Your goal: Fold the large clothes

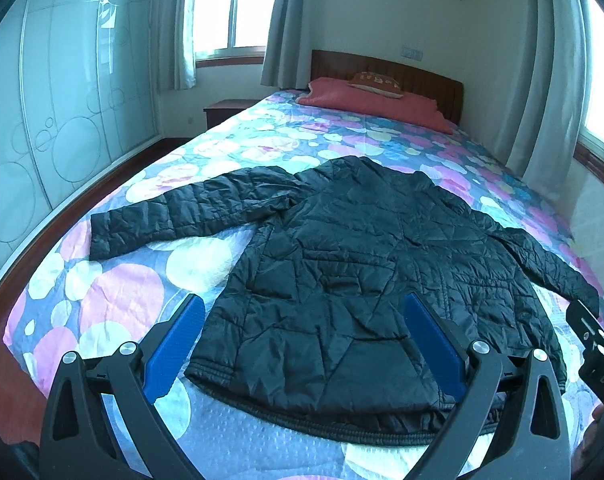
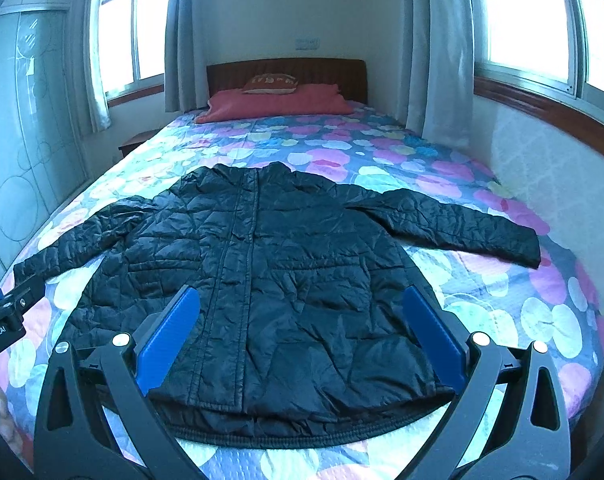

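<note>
Jacket [image 2: 269, 280], black and quilted, lies spread flat on your bed [image 2: 482, 280], front side up with its zipper line running from collar to hem, and the hem sits at the near edge just ahead of both of your tools. Its sleeves stretch out to either side: in the left wrist view one sleeve [image 1: 173, 216] reaches toward the wardrobe side of the bed, and in the right wrist view the other sleeve [image 2: 462, 224] points toward the window wall, its cuff lying on the flowered bedspread. Your left tool [image 1: 302, 340] hangs above the hem with its blue pads spread wide, holding nothing. Your right tool [image 2: 297, 336] is likewise spread wide over the lower part of the jacket, its pads apart and gripping nothing. Each tool shows at the edge of the other's view, so the two are side by side at the foot of the bed. At the far end a red pillow [image 2: 277, 106] rests against the wooden headboard [image 2: 342, 72], with a small brown cushion [image 2: 269, 82] on top of it. Grey curtains [image 2: 181, 40] hang beside bright windows, and a pale wardrobe [image 1: 61, 100] with circle patterns stands along your left.
</note>
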Demonstrator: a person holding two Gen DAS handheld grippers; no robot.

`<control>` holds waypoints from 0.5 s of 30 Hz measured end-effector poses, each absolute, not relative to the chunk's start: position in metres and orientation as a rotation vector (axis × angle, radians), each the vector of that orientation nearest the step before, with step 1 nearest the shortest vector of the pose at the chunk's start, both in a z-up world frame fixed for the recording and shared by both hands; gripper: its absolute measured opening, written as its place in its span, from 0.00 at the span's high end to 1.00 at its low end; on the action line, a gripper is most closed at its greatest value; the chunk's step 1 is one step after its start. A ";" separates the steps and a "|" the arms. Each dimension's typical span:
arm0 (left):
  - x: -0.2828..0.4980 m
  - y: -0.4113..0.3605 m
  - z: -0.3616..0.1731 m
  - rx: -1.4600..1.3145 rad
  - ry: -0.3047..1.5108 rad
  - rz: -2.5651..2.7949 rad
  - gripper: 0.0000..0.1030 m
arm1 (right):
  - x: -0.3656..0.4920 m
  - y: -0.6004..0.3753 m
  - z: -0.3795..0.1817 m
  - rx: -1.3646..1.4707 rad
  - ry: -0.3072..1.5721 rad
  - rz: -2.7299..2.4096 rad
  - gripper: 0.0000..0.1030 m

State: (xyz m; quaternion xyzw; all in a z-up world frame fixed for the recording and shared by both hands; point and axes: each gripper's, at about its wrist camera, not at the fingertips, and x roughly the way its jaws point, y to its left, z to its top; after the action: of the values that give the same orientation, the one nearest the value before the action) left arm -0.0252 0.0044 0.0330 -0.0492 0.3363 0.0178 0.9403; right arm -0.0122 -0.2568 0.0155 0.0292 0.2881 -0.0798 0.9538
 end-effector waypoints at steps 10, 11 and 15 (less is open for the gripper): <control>-0.027 0.005 0.034 -0.101 0.683 0.036 0.04 | -0.016 -0.259 0.018 0.059 0.579 -0.164 0.02; -0.027 0.005 0.034 -0.101 0.683 0.036 0.04 | -0.016 -0.259 0.019 0.059 0.578 -0.165 0.02; -0.028 0.006 0.035 -0.099 0.681 0.036 0.04 | -0.018 -0.260 0.020 0.059 0.576 -0.166 0.02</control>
State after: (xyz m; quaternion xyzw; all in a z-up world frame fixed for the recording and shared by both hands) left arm -0.0280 0.0056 0.0353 -0.0483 0.3337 0.0175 0.9413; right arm -0.0180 -0.2603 0.0197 0.0291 0.2838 -0.0816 0.9549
